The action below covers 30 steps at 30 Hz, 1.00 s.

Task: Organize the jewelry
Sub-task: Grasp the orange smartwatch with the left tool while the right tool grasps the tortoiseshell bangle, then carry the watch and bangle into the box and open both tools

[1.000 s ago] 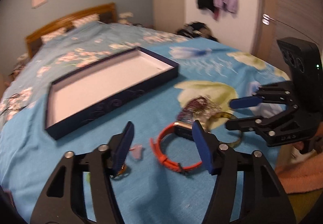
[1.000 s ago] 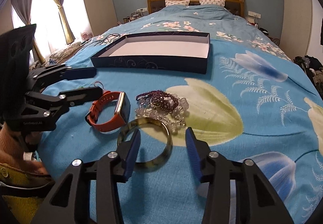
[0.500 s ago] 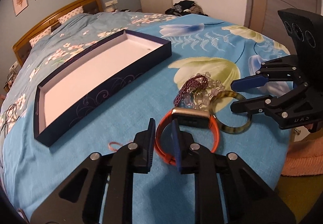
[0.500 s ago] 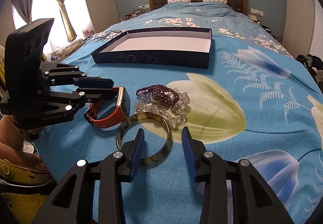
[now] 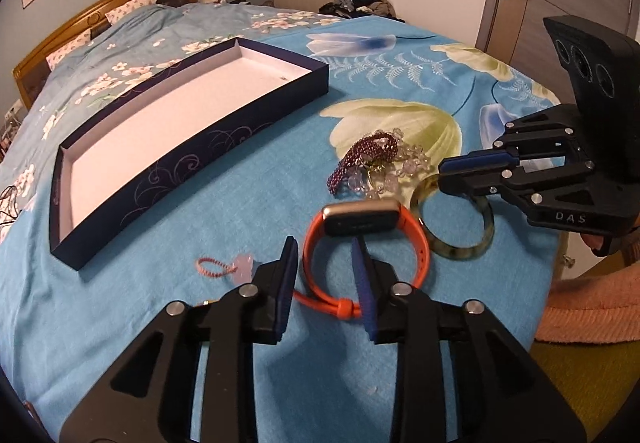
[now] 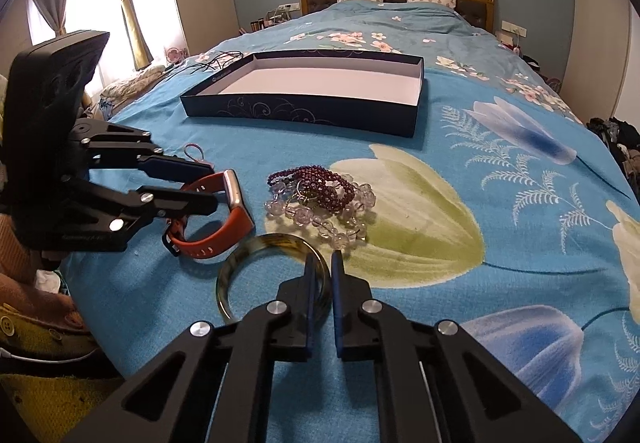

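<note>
An orange-strapped watch [image 5: 362,221] lies on the blue bedspread; it also shows in the right wrist view [image 6: 224,211]. My left gripper [image 5: 324,255] is open, its jaws either side of the strap's near loop. A green-brown bangle [image 6: 240,263] lies beside the watch, also in the left wrist view [image 5: 460,243]. My right gripper [image 6: 320,267] is shut on the bangle's rim. A heap of purple and clear bead bracelets [image 6: 320,195] lies behind them. An open dark blue box [image 6: 320,111] with a white inside stands further back.
A small pink cord charm [image 5: 224,267] lies left of the watch. The bed's edge and a pink towel [image 5: 592,307] are at the right in the left wrist view. Cables [image 6: 216,61] lie beyond the box.
My left gripper's jaws have opened wider around the watch strap. My right gripper has moved forward and closed onto the bangle's rim.
</note>
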Each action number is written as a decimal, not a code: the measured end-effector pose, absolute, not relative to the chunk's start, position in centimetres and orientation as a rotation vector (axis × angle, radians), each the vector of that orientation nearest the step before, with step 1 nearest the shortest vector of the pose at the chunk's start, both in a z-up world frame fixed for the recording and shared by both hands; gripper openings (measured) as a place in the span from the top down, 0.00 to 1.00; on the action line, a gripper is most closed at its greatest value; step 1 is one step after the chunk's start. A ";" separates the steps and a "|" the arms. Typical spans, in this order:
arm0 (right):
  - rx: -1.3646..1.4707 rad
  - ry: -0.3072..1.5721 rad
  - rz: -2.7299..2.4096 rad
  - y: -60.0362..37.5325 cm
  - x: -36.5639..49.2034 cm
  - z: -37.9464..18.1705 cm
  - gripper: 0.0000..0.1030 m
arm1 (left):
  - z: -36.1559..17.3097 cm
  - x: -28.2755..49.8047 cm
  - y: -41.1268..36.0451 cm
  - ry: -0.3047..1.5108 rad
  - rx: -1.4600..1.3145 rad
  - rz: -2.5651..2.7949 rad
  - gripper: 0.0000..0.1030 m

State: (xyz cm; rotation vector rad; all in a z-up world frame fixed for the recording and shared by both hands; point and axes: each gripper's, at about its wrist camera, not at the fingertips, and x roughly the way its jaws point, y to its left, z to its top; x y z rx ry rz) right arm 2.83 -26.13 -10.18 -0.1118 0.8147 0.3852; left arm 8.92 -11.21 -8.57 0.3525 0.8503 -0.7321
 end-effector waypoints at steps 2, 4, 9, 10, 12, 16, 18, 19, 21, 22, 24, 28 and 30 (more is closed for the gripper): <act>-0.106 0.812 0.386 -26.3 2.9 -10.0 0.94 | -8.8 9.4 -11.4 0.865 0.349 -0.730 0.87; -0.092 0.806 0.392 -26.6 2.9 -9.7 0.94 | -9.0 9.8 -11.4 0.881 0.349 -0.717 0.93; -0.060 0.786 0.398 -27.2 3.3 -8.8 0.94 | -8.7 9.7 -11.3 0.877 0.331 -0.707 0.94; -0.048 0.782 0.405 -27.3 3.4 -8.6 0.94 | -8.6 9.8 -11.1 0.877 0.316 -0.710 0.94; -0.042 0.768 0.407 -27.4 3.8 -8.1 0.94 | -8.2 10.0 -10.7 0.875 0.279 -0.704 0.94; -0.028 0.736 0.416 -27.6 4.8 -7.0 0.94 | -6.8 10.9 -9.3 0.857 0.192 -0.689 0.94; -0.031 0.713 0.413 -27.6 5.5 -6.4 0.94 | -5.9 11.7 -8.4 0.844 0.145 -0.669 0.94; -0.032 0.703 0.411 -27.6 6.0 -6.1 0.94 | -5.5 12.1 -7.8 0.837 0.123 -0.652 0.94; -0.036 0.676 0.413 -27.4 7.1 -5.2 0.94 | -4.7 13.3 -6.7 0.822 0.084 -0.610 0.94; -0.043 0.663 0.412 -27.2 7.7 -4.9 0.94 | -4.4 13.7 -6.2 0.819 0.069 -0.595 0.94; -0.051 0.649 0.414 -26.9 9.1 -4.2 0.94 | -3.9 14.9 -5.2 0.815 0.037 -0.566 0.94; -0.072 0.631 0.421 -26.2 12.1 -3.4 0.94 | -3.4 17.4 -3.3 0.821 -0.010 -0.495 0.94; -0.088 0.628 0.412 -25.6 13.9 -3.2 0.94 | -3.1 18.6 -2.4 0.816 -0.023 -0.457 0.94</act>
